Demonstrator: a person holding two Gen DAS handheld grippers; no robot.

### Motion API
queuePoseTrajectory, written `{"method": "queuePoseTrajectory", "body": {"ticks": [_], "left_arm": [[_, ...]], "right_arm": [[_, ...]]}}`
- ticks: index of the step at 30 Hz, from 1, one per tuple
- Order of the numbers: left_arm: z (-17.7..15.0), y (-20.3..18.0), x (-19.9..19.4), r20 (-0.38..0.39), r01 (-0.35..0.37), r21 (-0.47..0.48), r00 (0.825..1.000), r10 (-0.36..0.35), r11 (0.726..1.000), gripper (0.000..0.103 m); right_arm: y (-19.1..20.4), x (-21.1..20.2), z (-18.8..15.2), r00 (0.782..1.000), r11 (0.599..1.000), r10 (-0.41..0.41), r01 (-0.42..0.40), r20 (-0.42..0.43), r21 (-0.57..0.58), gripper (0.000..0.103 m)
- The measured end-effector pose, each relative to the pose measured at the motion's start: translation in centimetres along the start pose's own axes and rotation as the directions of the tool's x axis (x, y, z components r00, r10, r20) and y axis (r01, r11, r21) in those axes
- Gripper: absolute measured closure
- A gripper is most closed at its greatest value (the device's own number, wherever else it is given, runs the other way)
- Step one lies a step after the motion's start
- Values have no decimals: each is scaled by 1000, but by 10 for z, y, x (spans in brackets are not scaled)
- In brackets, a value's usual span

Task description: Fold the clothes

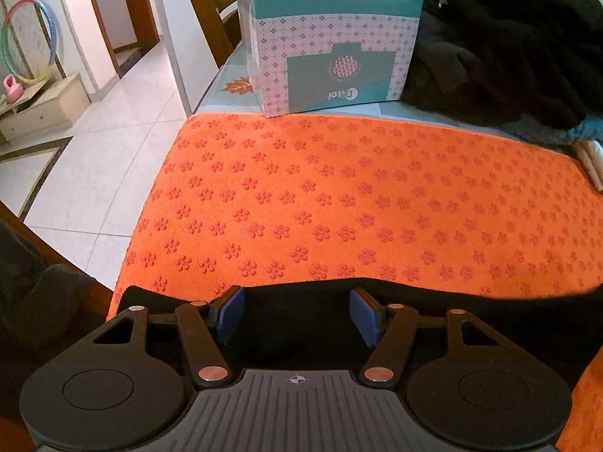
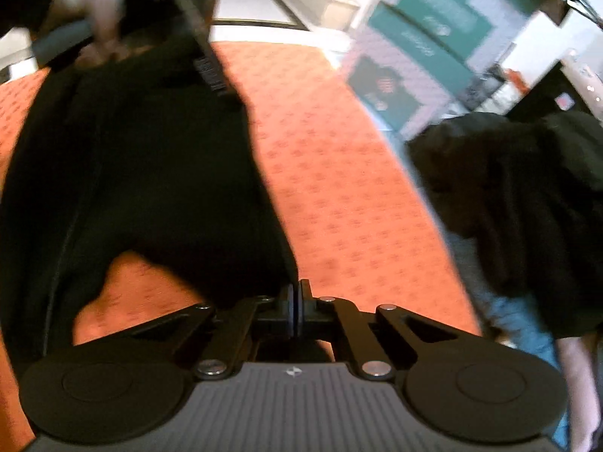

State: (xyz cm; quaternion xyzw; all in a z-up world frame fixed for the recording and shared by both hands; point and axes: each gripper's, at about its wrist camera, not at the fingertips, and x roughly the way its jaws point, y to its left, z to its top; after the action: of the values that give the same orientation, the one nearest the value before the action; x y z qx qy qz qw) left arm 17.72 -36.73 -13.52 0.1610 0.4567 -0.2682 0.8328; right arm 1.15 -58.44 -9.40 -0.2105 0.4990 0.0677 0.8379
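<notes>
A black garment lies spread on an orange flower-patterned mat. One straight edge of it runs down to my right gripper, which is shut, with the cloth's corner between its pads. This view is blurred. At the top left of it, a hand sits at the garment's far end. In the left wrist view my left gripper stands open over the near edge of the black garment. Its blue pads are wide apart and nothing is pinched between them. The mat stretches beyond.
Teal and patterned boxes stand stacked at the mat's far edge. To their right a heap of dark clothes covers some blue cloth. A wooden chair stands behind the table, and tiled floor drops away on the left.
</notes>
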Motion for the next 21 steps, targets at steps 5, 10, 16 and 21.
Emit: {"method": "queuePoseTrajectory", "body": {"ticks": [5, 10, 16, 21], "left_arm": [[1, 3, 2, 3, 4, -1, 1000, -4, 1000, 37], [1, 5, 0, 4, 10, -1, 1000, -10, 1000, 37], [-2, 3, -35, 46, 47, -7, 998, -46, 999, 38], [-13, -6, -69, 42, 67, 37, 997, -69, 997, 38]], "right_arm": [[-39, 33, 3, 997, 994, 53, -47, -59, 96, 101], [-65, 55, -10, 989, 969, 116, -94, -88, 227, 95], [-88, 6, -32, 992, 918, 122, -110, -8, 381, 93], [-109, -34, -71, 996, 860, 89, -65, -23, 506, 89]]}}
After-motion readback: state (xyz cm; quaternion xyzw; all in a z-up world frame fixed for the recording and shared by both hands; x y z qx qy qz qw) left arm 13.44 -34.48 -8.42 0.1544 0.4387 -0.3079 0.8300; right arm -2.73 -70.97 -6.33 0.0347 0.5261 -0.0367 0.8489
